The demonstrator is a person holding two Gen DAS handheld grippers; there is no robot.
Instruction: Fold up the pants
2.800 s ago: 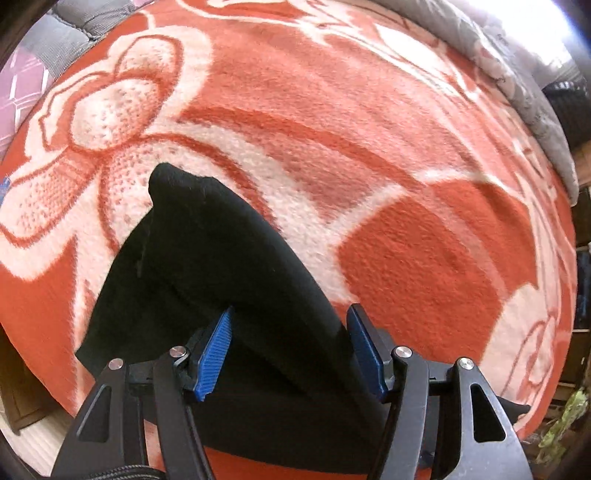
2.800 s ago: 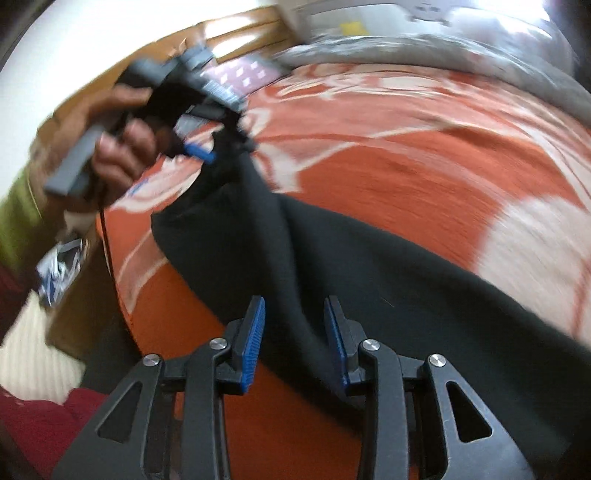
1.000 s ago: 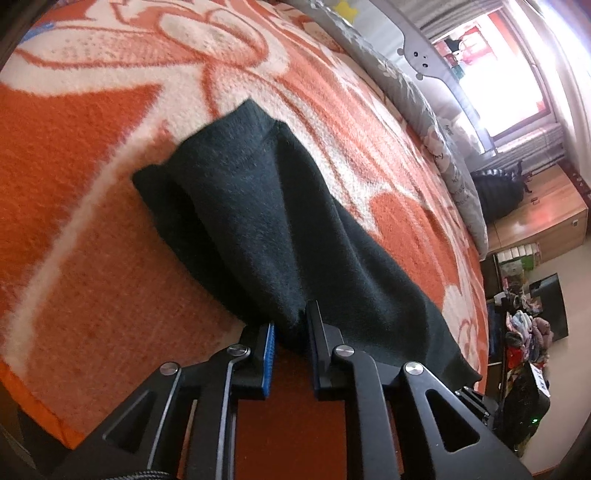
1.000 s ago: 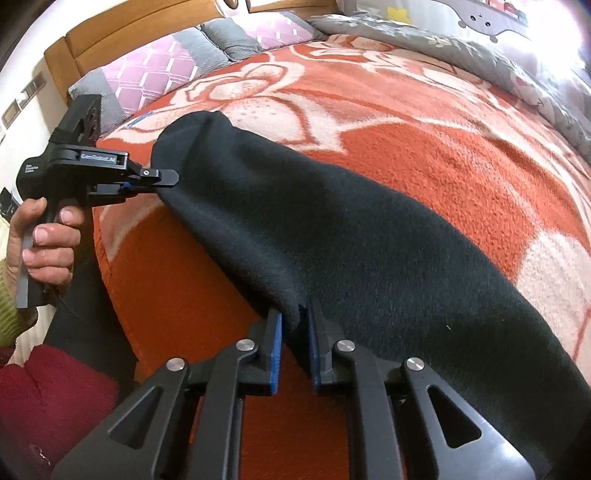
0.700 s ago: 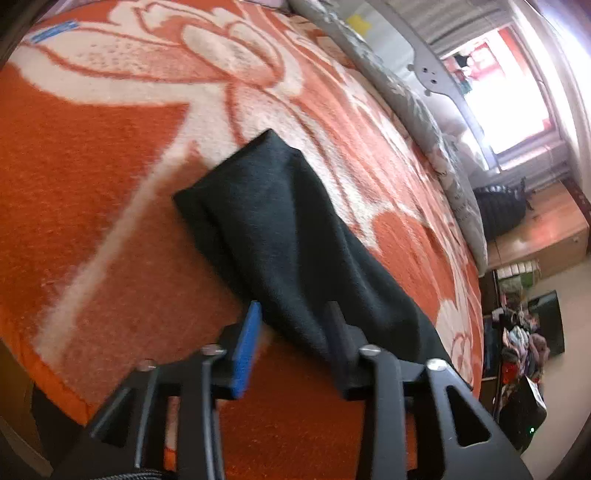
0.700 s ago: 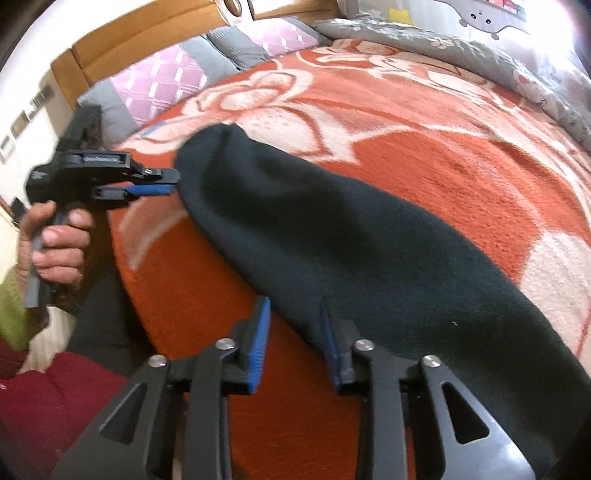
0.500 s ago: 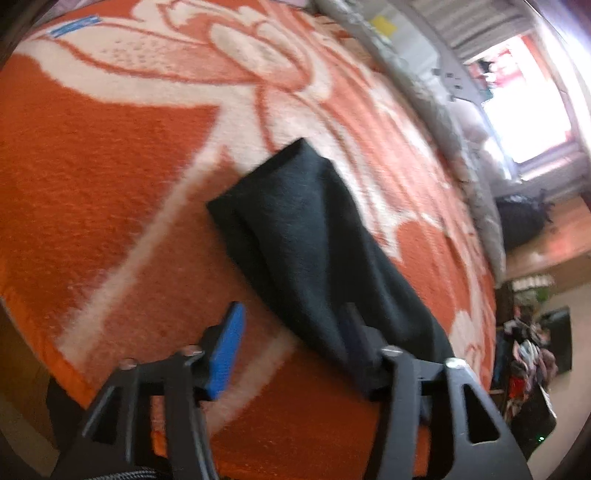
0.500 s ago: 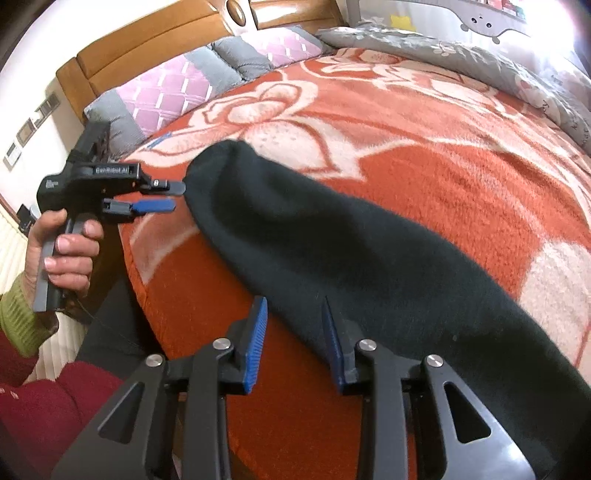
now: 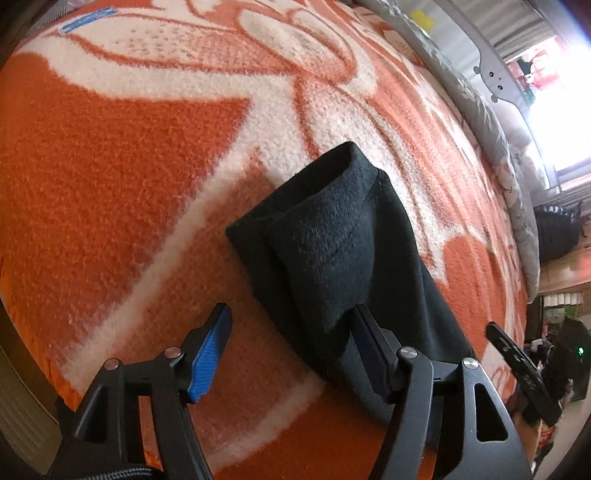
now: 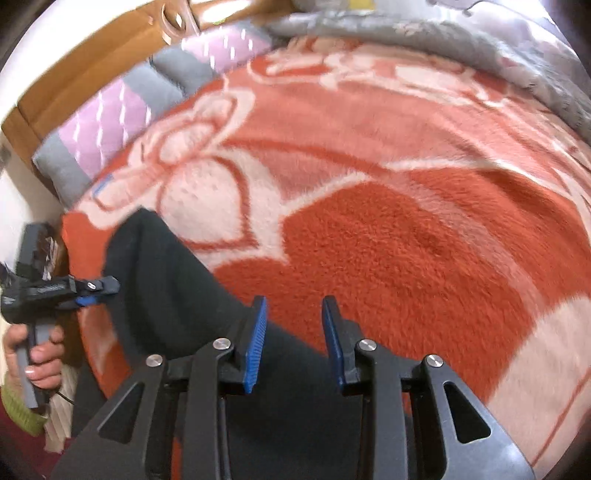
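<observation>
In the left wrist view, the pants [image 9: 332,258] lie folded lengthwise in a long black strip on the blanket [image 9: 110,192], running from frame centre toward the lower right. The left gripper [image 9: 291,345] fills the bottom of the frame, its fingers [image 9: 207,350] spread wide and holding nothing; the right-hand one overlaps the cloth's near edge, the other stands over bare blanket. A small blue label [image 9: 86,22] sits at the upper left, its writing too small to read. A grey quilt [image 9: 491,122] borders the blanket along the upper right, with a bright window [image 9: 554,74] beyond. Broad orange blanket lies free to the left of the pants. In the right wrist view, blurred, the right gripper [image 10: 293,339] also has its fingers [image 10: 255,347] apart and empty, over the pants [image 10: 166,280], which stretch from centre left to the bottom. At the left edge a hand [image 10: 40,354] holds the left gripper [image 10: 98,291] just beside the strip's end; its printing is unreadable. A pillow [image 10: 110,110] and wooden headboard [image 10: 92,48] close the upper left; blanket lies open across the right.
</observation>
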